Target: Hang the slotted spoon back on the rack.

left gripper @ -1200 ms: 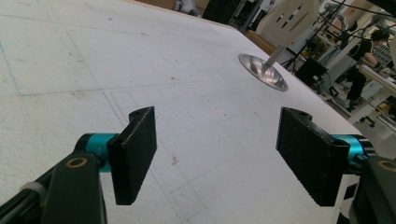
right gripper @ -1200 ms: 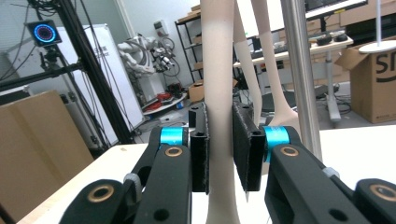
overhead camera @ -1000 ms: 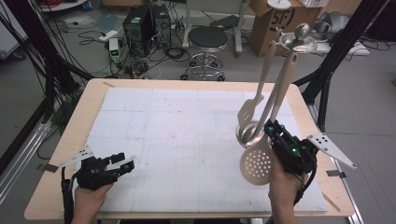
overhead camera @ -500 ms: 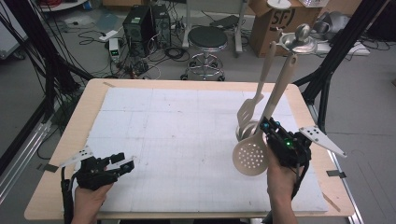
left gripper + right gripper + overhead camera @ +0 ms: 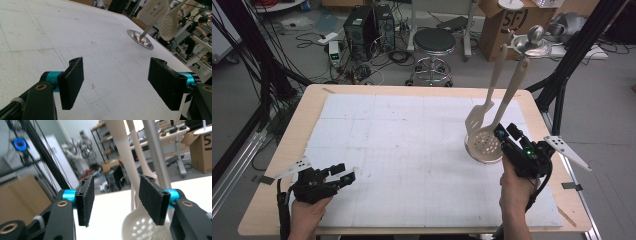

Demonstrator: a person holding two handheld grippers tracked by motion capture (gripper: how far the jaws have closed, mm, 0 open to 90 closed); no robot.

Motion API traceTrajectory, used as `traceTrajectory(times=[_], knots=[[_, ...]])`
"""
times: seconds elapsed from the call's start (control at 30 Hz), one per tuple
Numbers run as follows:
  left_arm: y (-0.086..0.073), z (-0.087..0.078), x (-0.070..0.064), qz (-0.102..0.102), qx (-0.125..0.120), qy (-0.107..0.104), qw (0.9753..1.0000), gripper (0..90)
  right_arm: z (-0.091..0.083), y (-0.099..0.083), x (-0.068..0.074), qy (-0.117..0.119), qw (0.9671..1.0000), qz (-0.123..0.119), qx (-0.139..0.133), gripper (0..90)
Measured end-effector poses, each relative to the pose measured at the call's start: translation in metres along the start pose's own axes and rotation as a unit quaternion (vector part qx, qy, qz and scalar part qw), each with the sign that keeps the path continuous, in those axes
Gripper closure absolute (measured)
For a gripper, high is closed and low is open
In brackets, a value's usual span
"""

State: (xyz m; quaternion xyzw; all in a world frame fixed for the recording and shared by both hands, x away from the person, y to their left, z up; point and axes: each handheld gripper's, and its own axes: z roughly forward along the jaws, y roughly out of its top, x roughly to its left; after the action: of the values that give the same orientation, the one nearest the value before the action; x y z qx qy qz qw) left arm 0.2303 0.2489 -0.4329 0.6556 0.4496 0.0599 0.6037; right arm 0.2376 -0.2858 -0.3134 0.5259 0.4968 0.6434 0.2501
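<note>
Reaching: the right gripper (image 5: 501,134) stood at about 4 o'clock on the table (image 5: 287,145), raised against the hanging utensils, its jaws apart and clamped on nothing.
Step in hand: judged as the approach to a grasp of the skimmer (image 5: 486,145); in the right gripper view its pale handle (image 5: 126,157) ran up between the two pads (image 5: 86,200) without either pad clearly touching it.
Task's thing: the skimmer hung by its long handle from the top of a metal stand (image 5: 532,42), its perforated bowl low over the white mat at roughly 3 o'clock.
Neighbour: a slotted turner (image 5: 478,117) hung just beside it, toward 1 o'clock, handles near each other.
Stand base: a shallow metal dish (image 5: 140,39) sat on the mat under both utensils; nothing could be seen lying in it besides the pole.
Left gripper (image 5: 344,175): resting at 7 o'clock, well apart from the stand, jaws wide and empty.
Next move: probably closing squarely on the skimmer's handle alone, keeping the turner and the pole out of the jaws.
</note>
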Motion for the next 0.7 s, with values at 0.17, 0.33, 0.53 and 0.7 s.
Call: traceTrajectory(times=[0.17,0.33,0.53,0.7], knots=[[0.0,0.001,-0.001,0.001,0.001,-0.002,1.0,29.4,-0.006,0.008,-0.01,0.032,0.998,0.045,-0.033,42.5],[0.0,0.001,0.0,0.002,0.001,-0.001,1.0,29.4,-0.007,0.022,-0.013,0.05,0.9959,0.05,-0.056,53.3],[0.0,0.001,-0.001,0.002,0.001,-0.002,1.0,29.4,-0.007,0.041,-0.008,0.058,0.9945,0.042,-0.077,55.4],[0.0,0.0,-0.001,0.003,0.0,-0.001,1.0,29.4,-0.006,0.053,-0.007,0.06,0.9932,0.042,-0.09,58.0]])
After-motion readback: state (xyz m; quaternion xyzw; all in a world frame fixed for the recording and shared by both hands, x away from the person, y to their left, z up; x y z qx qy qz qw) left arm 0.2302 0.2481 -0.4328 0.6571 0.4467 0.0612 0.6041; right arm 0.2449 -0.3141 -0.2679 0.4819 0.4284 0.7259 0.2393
